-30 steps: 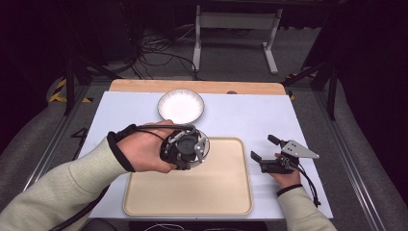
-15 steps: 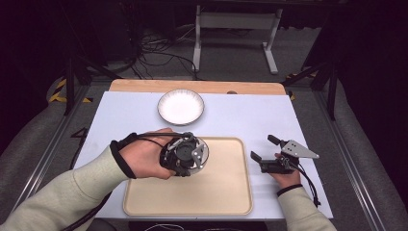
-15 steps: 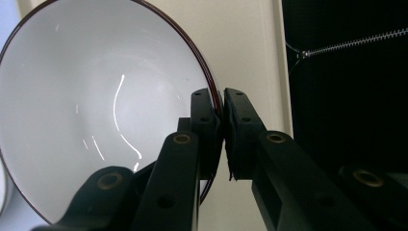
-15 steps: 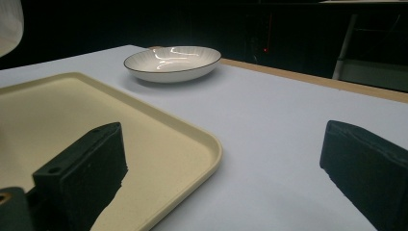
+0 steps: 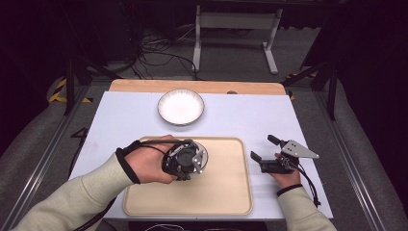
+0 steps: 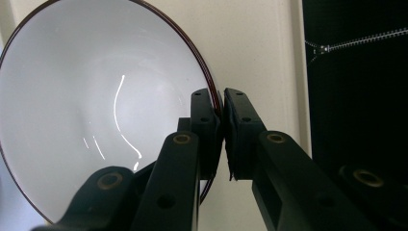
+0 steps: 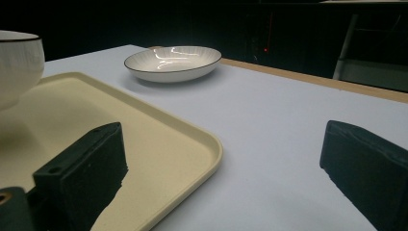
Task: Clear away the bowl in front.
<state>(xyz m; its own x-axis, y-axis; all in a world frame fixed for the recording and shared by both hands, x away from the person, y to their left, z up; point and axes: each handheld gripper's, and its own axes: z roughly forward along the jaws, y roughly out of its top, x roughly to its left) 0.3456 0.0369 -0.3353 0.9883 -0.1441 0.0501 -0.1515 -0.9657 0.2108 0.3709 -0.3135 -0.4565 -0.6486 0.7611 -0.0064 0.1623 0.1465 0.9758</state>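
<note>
A white bowl with a dark rim (image 6: 96, 110) is pinched at its edge by my left gripper (image 6: 222, 115), one jaw inside and one outside. From above, the left gripper (image 5: 185, 161) and the hand cover most of the bowl (image 5: 204, 154), which is over the left half of the cream tray (image 5: 226, 187). The right gripper view has the bowl (image 7: 17, 62) at its far left, low over the tray (image 7: 159, 139); whether they touch I cannot tell. My right gripper (image 5: 262, 147) lies on the white tabletop just right of the tray, jaws wide open and empty (image 7: 226, 159).
A shallow white ribbed plate (image 5: 181, 107) sits on the table behind the tray, also seen as the plate (image 7: 172, 61). A wooden strip (image 5: 197, 86) runs along the table's far edge. Dark floor with cables and a metal stand lies beyond.
My left gripper has carried the bowl a little toward the person, from the tray's far edge to over its left half. The right gripper has stayed still.
</note>
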